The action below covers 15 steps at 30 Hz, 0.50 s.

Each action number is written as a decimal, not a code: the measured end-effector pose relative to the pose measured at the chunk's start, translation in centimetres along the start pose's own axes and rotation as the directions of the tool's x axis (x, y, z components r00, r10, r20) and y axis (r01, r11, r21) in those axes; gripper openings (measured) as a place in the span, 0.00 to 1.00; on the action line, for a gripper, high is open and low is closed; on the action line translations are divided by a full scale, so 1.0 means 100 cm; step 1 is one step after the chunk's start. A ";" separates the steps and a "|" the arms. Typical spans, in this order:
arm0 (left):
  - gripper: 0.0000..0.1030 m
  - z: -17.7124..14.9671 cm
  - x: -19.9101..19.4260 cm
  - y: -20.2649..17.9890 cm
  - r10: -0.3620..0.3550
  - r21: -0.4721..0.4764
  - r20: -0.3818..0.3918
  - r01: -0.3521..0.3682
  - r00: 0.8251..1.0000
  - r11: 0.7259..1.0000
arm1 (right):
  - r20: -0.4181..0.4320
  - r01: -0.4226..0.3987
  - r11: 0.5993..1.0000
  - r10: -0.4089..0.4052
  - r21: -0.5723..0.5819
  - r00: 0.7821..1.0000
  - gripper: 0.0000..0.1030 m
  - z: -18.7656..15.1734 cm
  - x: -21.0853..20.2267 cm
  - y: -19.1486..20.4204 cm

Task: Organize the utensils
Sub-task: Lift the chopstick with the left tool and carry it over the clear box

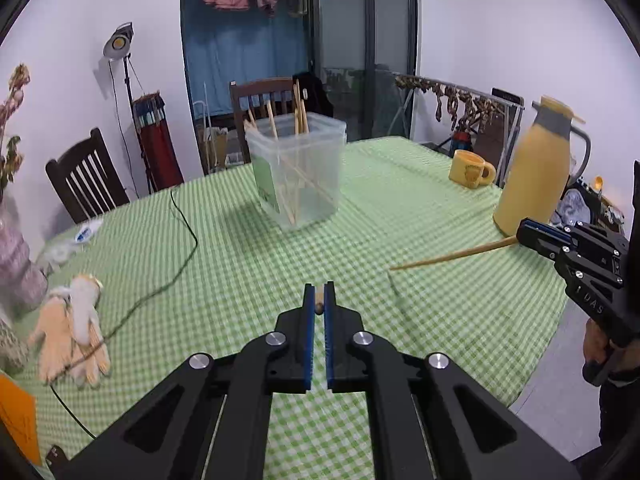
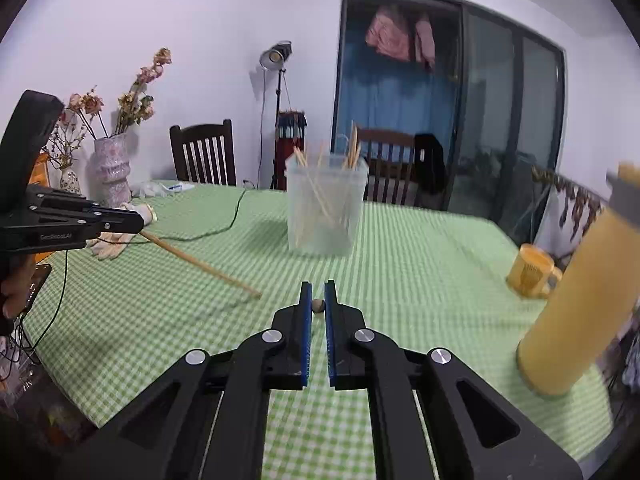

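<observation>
A clear plastic bin (image 1: 298, 172) stands mid-table with several wooden chopsticks leaning in it; it also shows in the right wrist view (image 2: 326, 208). My left gripper (image 1: 319, 300) is shut on a chopstick seen end-on between its blue pads; from the right wrist view this gripper (image 2: 136, 220) holds the chopstick (image 2: 200, 264) slanting down over the table. My right gripper (image 2: 318, 300) is shut on another chopstick seen end-on; in the left wrist view this gripper (image 1: 524, 232) holds its chopstick (image 1: 452, 256) pointing left above the cloth.
Green checked tablecloth (image 1: 240, 264). A yellow thermos (image 1: 536, 172) and yellow mug (image 1: 470, 168) stand at the right. Gloves (image 1: 76, 328), a black cable (image 1: 180, 264) and vases (image 2: 112, 172) are at the left. Chairs stand behind the table.
</observation>
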<state>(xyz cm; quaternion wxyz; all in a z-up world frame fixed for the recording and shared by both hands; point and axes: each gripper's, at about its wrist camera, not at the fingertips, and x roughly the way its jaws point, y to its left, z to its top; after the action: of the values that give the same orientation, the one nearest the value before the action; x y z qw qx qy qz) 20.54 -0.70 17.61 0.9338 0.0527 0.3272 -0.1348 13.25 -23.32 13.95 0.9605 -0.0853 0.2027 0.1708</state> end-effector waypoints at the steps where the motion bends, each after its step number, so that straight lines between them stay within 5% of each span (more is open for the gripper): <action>1: 0.01 0.006 -0.003 0.001 -0.017 0.006 -0.002 0.017 1.000 1.000 | 0.006 -0.008 1.000 0.008 -0.011 1.000 0.06 0.007 -0.002 -0.001; 9: 0.01 0.043 -0.001 0.003 -0.068 0.040 -0.037 0.069 0.997 0.997 | -0.074 -0.123 0.992 0.122 -0.008 0.990 0.06 0.045 0.017 -0.021; 15: 0.01 0.074 0.022 0.007 -0.105 0.078 -0.061 0.110 0.993 0.991 | -0.195 -0.232 0.973 0.231 0.016 0.953 0.06 0.071 0.034 -0.033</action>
<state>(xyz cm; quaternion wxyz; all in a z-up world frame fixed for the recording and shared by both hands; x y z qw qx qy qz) 26.79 -1.94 22.02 0.9126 0.0767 0.3502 -0.1967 19.94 -23.73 19.29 0.9090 -0.0807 0.3040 0.2735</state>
